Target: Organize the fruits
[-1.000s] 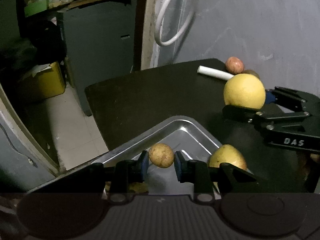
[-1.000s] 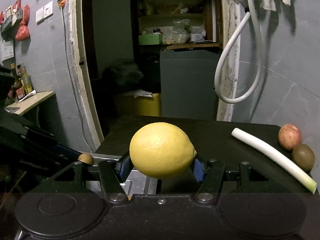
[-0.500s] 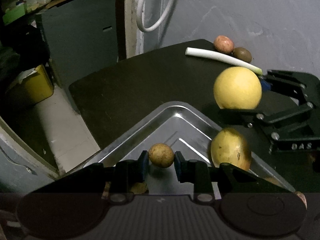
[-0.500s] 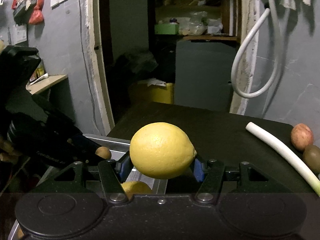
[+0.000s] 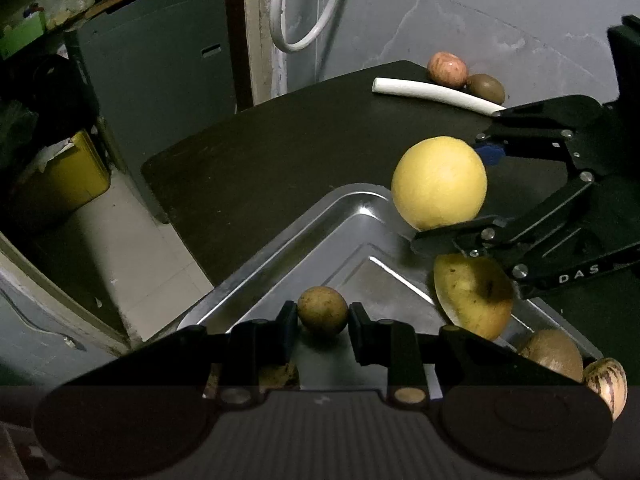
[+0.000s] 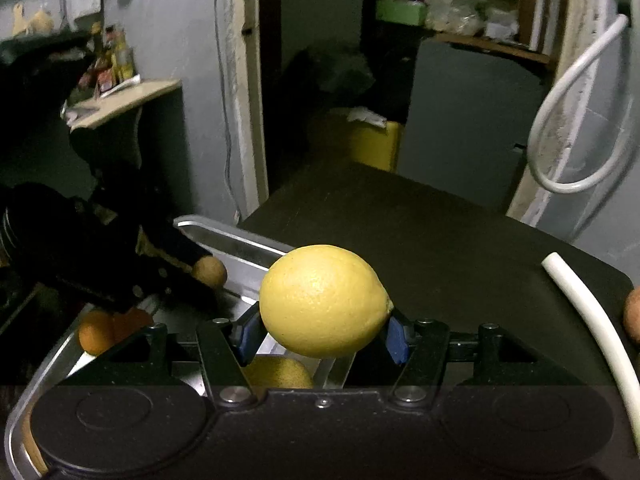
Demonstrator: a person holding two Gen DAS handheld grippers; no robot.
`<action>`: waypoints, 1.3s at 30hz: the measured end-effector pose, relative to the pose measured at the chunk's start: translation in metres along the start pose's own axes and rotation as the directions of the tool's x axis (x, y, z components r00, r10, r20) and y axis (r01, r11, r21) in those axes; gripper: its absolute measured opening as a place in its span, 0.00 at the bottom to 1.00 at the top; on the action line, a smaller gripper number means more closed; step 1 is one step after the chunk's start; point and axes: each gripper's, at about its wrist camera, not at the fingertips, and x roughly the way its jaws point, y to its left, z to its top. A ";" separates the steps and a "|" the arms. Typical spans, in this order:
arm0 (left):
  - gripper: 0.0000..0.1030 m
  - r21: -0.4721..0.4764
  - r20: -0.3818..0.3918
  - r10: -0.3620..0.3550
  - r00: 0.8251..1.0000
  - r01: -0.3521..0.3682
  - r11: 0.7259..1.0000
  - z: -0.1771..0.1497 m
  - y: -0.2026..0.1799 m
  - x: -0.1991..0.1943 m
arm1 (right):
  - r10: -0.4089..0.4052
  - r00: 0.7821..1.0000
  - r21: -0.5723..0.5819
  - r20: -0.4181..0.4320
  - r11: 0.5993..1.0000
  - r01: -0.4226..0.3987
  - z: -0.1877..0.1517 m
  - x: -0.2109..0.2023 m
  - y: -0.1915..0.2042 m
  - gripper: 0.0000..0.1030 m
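Observation:
My left gripper (image 5: 322,320) is shut on a small brown round fruit (image 5: 322,311), held over the steel tray (image 5: 280,240). My right gripper (image 6: 322,330) is shut on a yellow lemon (image 6: 322,300), held above the tray's far corner; the lemon also shows in the left wrist view (image 5: 439,182). In the tray lie a yellow pear-like fruit (image 5: 472,296), a brown fruit (image 5: 554,354) and a striped fruit (image 5: 606,384). An orange fruit (image 6: 94,332) lies in the tray in the right wrist view. The small brown fruit also shows there (image 6: 210,272).
On the black table (image 5: 280,148), at its far corner, lie a white leek stalk (image 5: 432,90), a red apple (image 5: 447,67) and a kiwi (image 5: 485,86). A white hose (image 5: 304,12) hangs on the wall. A yellow bin (image 5: 68,176) stands on the floor beyond the table.
Both grippers have moved over the tray while keeping their fruits. The lemon now hangs over the tray's corner, and more of the fruits in the tray are in view.

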 end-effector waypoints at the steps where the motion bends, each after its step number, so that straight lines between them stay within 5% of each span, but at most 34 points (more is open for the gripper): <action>1: 0.29 0.002 -0.003 0.001 1.000 -0.001 1.000 0.000 0.001 0.000 | 0.005 1.000 -0.015 -0.012 1.000 -0.005 0.001 0.002 -0.001 0.60; 17: 0.29 0.046 -0.068 -0.026 0.997 0.029 0.999 0.008 0.006 0.001 | 0.046 0.973 -0.296 -0.226 0.948 -0.114 0.028 0.029 0.007 0.60; 29: 0.29 0.044 -0.088 -0.031 0.996 0.035 0.998 0.009 0.006 0.004 | 0.059 0.949 -0.319 -0.311 0.934 -0.162 0.038 0.046 0.008 0.60; 39: 0.29 0.056 -0.101 -0.018 0.995 0.024 0.998 0.011 0.004 0.005 | 0.046 0.950 -0.330 -0.307 0.932 -0.151 0.039 0.045 0.008 0.60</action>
